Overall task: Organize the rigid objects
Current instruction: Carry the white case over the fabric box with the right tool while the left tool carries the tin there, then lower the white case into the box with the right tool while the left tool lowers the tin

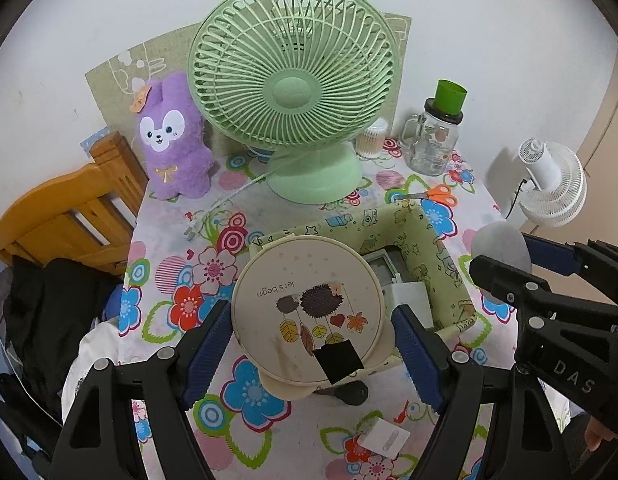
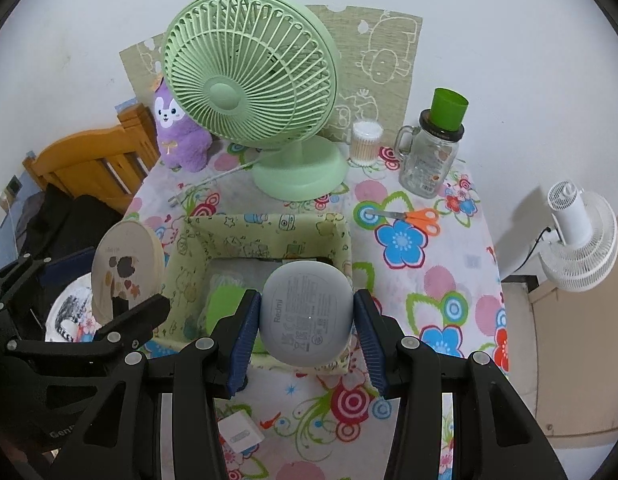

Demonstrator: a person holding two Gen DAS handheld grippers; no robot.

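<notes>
The left tongs (image 1: 312, 354) grip a round cream mirror (image 1: 307, 312), its blue ribbed pads pressed on either side of the rim; the flat smooth back bears a drawing of dark hedgehogs, hanging leaves and the words "let's begin", with a square of black tape near the lower edge. It is held above the near left corner of a green fabric basket (image 1: 429, 240) printed with small cartoons. The right tongs (image 2: 307, 330) clasp a smooth grey rounded case (image 2: 307, 310), pebble-shaped and matt, with fine print and the word "Redmi", above the basket's (image 2: 265, 224) near wall. The table (image 2: 429, 280) wears a glossy flowered cloth. Behind stand a pale green plastic fan (image 2: 249, 92) with a ribbed grille, a purple plush toy (image 1: 173, 140) and a glass jar (image 2: 427, 160) topped by a green cup; orange-handled scissors (image 2: 417, 216) lie beside the basket.
</notes>
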